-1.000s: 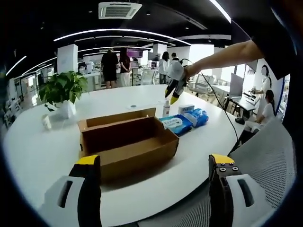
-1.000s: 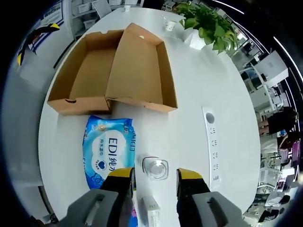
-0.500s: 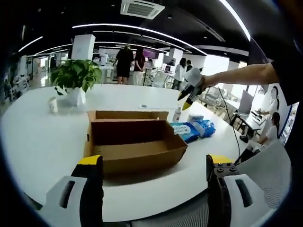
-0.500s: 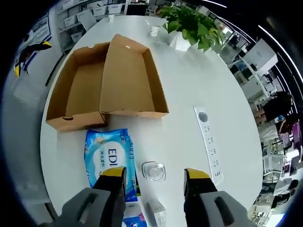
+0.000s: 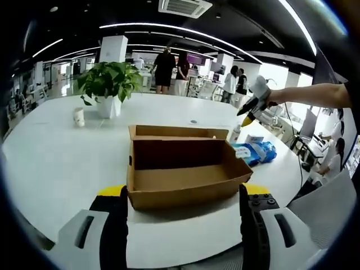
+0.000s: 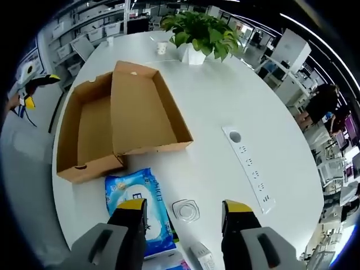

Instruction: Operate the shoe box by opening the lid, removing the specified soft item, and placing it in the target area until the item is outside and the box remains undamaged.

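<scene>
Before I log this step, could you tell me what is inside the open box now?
Nothing: in the right gripper view the box shows bare cardboard floor. The wipes pack lies outside it. In the left gripper view the near wall hides some floor.

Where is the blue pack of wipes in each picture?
Left gripper view: the blue plastic pack of wet wipes lies on the white table, right of centre, just past the right end of the open brown cardboard shoe box.
Right gripper view: the pack lies low and left of centre, just below the shoe box, above the left jaw.
Shared landmark: the green potted plant.
</scene>
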`<state>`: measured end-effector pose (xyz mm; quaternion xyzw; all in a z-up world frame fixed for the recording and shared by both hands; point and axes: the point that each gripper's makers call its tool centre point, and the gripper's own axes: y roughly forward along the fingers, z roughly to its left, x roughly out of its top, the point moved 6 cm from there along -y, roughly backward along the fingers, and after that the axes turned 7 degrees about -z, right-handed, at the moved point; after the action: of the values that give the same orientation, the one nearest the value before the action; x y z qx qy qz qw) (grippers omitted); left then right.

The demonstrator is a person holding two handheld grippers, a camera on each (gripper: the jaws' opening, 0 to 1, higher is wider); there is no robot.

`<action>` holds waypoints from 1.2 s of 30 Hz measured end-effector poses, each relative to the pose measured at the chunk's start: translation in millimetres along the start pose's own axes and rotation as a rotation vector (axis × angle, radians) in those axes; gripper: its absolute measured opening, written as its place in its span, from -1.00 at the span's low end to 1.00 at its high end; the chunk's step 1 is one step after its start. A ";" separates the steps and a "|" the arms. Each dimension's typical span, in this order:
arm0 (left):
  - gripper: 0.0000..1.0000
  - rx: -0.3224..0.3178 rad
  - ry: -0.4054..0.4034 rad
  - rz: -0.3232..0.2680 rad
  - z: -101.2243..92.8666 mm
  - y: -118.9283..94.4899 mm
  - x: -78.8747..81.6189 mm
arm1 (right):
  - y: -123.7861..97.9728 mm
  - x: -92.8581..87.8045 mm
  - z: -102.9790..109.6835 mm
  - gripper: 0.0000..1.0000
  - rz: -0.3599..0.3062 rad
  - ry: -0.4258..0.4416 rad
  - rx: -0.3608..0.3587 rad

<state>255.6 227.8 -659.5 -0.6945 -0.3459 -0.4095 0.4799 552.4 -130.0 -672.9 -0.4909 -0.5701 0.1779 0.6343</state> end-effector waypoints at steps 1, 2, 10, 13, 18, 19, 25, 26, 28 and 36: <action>0.64 0.005 -0.001 0.000 3.3 3.2 0.6 | 0.6 1.0 0.2 0.03 -0.007 0.019 0.001; 0.63 0.015 -0.002 0.004 6.4 6.3 0.6 | 1.2 1.9 0.4 0.03 -0.014 0.035 0.002; 0.48 0.060 -0.037 0.018 26.2 26.7 -2.5 | 5.9 13.4 4.7 0.03 -0.097 0.251 -0.004; 0.40 0.078 -0.042 0.034 33.5 32.8 -4.7 | 7.5 18.8 5.0 0.02 -0.132 0.331 0.003; 0.28 0.104 -0.049 0.063 45.4 41.8 -10.1 | 7.6 25.6 12.7 0.00 -0.169 0.421 0.008; 0.26 0.106 -0.051 0.071 47.4 43.8 -12.0 | 8.3 26.9 14.6 -0.01 -0.177 0.439 0.011; 0.15 0.106 -0.076 0.110 53.3 51.7 -20.6 | 18.1 29.6 15.3 -0.10 -0.201 0.569 -0.009; 0.12 0.108 -0.074 0.115 54.5 52.7 -21.8 | 20.1 30.1 15.2 -0.12 -0.207 0.594 -0.015; 0.04 0.111 -0.076 0.123 56.5 54.1 -23.8 | 22.9 31.1 15.6 -0.13 -0.219 0.612 -0.008; -0.22 0.133 -0.091 0.138 66.3 60.9 -30.3 | 37.6 37.1 10.8 -0.26 -0.256 0.764 -0.050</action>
<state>311.6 269.8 -723.6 -0.7011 -0.3452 -0.3195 0.5360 565.9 -79.2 -685.0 -0.4620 -0.3541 -0.1115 0.8055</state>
